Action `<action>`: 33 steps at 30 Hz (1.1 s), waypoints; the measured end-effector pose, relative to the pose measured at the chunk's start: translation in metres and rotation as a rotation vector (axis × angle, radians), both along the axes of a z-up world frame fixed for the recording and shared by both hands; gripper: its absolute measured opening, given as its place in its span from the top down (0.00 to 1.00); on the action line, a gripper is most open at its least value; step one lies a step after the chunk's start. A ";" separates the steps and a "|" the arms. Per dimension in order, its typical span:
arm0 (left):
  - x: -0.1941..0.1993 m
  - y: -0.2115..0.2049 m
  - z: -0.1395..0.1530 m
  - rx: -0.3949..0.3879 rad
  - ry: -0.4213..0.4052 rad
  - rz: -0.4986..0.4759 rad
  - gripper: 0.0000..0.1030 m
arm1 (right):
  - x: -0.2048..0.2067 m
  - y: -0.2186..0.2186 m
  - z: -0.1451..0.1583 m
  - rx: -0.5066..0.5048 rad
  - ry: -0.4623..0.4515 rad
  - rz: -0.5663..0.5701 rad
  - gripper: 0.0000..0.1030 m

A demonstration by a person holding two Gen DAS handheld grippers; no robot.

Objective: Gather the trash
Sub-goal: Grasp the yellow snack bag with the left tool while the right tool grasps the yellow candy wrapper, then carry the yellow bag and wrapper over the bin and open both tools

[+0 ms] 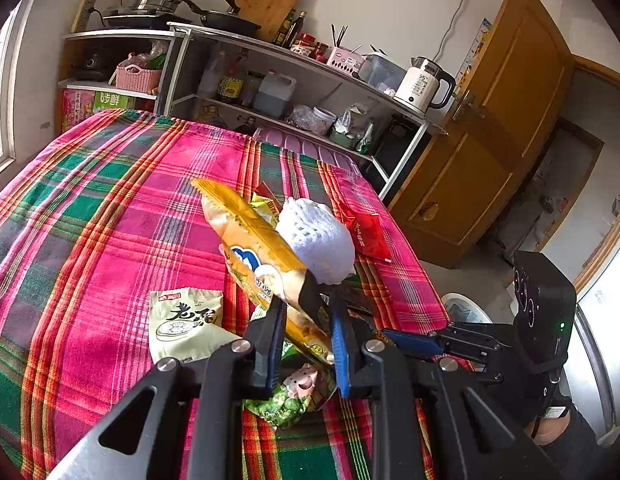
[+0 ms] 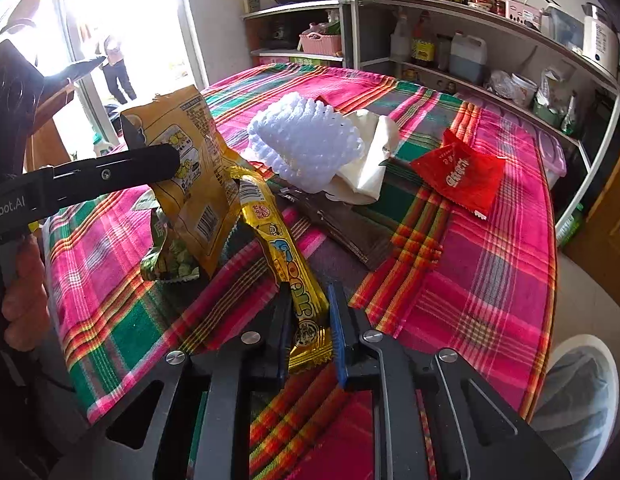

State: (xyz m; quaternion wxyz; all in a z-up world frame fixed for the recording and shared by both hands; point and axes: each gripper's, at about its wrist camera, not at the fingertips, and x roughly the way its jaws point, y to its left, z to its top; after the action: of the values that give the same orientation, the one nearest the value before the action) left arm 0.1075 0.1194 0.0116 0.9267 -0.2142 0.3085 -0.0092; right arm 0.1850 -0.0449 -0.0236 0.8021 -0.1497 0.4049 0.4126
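Observation:
In the left wrist view my left gripper [image 1: 308, 308] is shut on the lower end of an orange snack bag [image 1: 254, 248], which sticks up over the plaid tablecloth [image 1: 110, 200]. Under the fingers lies a green pea packet [image 1: 294, 400]. In the right wrist view my right gripper [image 2: 310, 300] is shut on the near end of a long yellow wrapper [image 2: 278, 232]. Its far end reaches the orange bag [image 2: 194, 168] held by the left gripper [image 2: 154, 148]. More trash lies beyond: a white foam net [image 2: 306, 140], cream paper [image 2: 369, 160], a red packet [image 2: 457, 176] and a brown wrapper [image 2: 345, 224].
A pale green bun packet [image 1: 186, 320] lies left of my left gripper. A white bin [image 2: 581, 392] stands on the floor off the table's right corner. Kitchen shelves [image 2: 489, 12] with bottles and a kettle line the far wall. A wooden door [image 1: 501, 120] is at the right.

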 end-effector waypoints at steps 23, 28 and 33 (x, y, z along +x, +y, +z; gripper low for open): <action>-0.021 -0.048 0.021 0.070 -0.043 -0.104 0.96 | -0.041 -0.075 0.025 0.138 0.010 -0.263 0.84; -0.021 -0.060 0.024 0.076 -0.049 -0.135 0.96 | -0.046 -0.086 0.029 0.155 0.002 -0.305 0.84; -0.017 -0.078 0.026 0.088 -0.048 -0.178 0.96 | -0.049 -0.103 0.032 0.165 -0.011 -0.346 0.84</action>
State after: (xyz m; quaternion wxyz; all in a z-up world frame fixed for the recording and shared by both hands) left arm 0.0910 0.0413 0.0372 0.9379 -0.1448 0.3040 -0.0831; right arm 0.1361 -0.1475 0.0083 0.8728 -0.0136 0.3851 0.2996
